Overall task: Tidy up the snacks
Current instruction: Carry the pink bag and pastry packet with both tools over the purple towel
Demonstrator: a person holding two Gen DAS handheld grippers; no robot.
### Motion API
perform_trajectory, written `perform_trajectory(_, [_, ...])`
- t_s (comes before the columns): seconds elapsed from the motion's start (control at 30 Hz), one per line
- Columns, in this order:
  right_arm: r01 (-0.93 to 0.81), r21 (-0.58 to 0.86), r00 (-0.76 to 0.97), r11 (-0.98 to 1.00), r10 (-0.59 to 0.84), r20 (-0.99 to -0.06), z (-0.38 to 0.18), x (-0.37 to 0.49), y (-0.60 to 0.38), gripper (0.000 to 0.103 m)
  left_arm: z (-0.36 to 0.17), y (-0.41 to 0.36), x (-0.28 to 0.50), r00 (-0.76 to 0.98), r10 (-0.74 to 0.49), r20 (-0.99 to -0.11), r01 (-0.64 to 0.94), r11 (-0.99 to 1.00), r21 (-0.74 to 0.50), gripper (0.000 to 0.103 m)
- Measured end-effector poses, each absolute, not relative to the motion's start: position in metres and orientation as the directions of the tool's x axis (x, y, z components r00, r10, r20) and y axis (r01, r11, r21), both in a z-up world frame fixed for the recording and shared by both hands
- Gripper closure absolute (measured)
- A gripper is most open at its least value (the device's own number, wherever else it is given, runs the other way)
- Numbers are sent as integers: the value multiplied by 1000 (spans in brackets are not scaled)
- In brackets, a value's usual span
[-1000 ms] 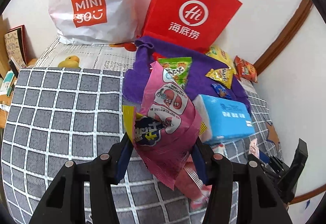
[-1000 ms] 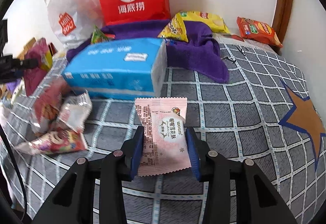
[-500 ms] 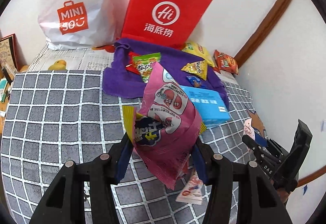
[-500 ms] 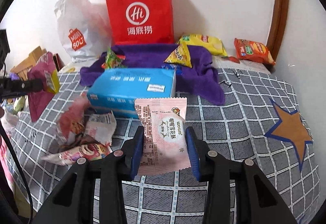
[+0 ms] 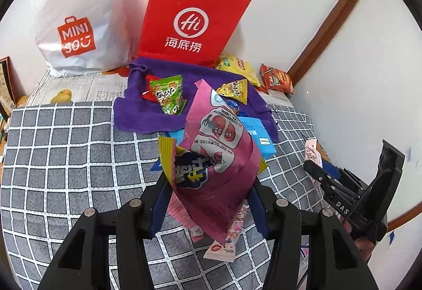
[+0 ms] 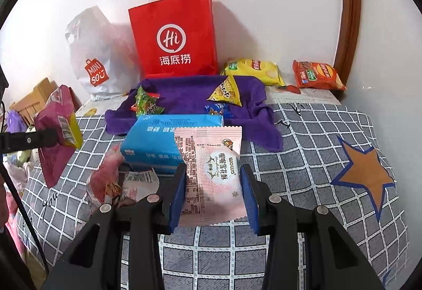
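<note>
- Left hand-held gripper (image 5: 208, 200): clenched on a magenta snack bag (image 5: 211, 158) with a yellow packet (image 5: 167, 155) pinched alongside it, both lifted clear of the bed (image 5: 66, 158).
- Magenta snack bag: light, soft and crinkly foil, likely slippery; held across its lower half, upper part leaning up and away from the jaws, lower corner hanging below them.
- Right hand-held gripper (image 6: 212, 195): clenched on a pale pink snack packet (image 6: 211, 171), pads pressing both long edges near the middle, top seal standing above the fingers.
- Pale pink snack packet: thin, light, probably brittle inside, so a gentle squeeze at the sides seems wiser than on the puffed centre.
- Blue tissue pack (image 6: 168, 142) just behind the pink packet, lying on the bed against the edge of the purple towel (image 6: 190, 100).
- On the towel: green packet (image 6: 145, 105), yellow triangular packet (image 6: 226, 92), small blue packet (image 6: 217, 109).
- More loose wrappers (image 6: 124, 182) on the bed below the left hand-held gripper; exact count hard to tell.
- Red paper bag (image 6: 174, 37) and white plastic bag (image 5: 76, 21) upright against the wall, well beyond both held snacks.
</note>
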State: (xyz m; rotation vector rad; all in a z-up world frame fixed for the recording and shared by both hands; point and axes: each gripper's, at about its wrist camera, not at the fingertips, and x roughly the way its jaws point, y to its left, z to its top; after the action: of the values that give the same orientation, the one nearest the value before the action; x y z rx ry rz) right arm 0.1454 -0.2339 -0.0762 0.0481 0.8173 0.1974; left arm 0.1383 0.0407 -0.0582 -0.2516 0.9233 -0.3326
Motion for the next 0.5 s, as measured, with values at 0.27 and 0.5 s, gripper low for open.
perform_trajectory(0.27, [-161, 106, 681, 981, 188, -708, -60, 156, -226, 63, -46, 31, 145, 561, -400, -725, 198, 915, -353, 52])
perform_trajectory(0.5, [-168, 103, 689, 980, 192, -699, -49, 167, -222, 63, -37, 26, 158, 564, -401, -722, 205, 915, -349, 52])
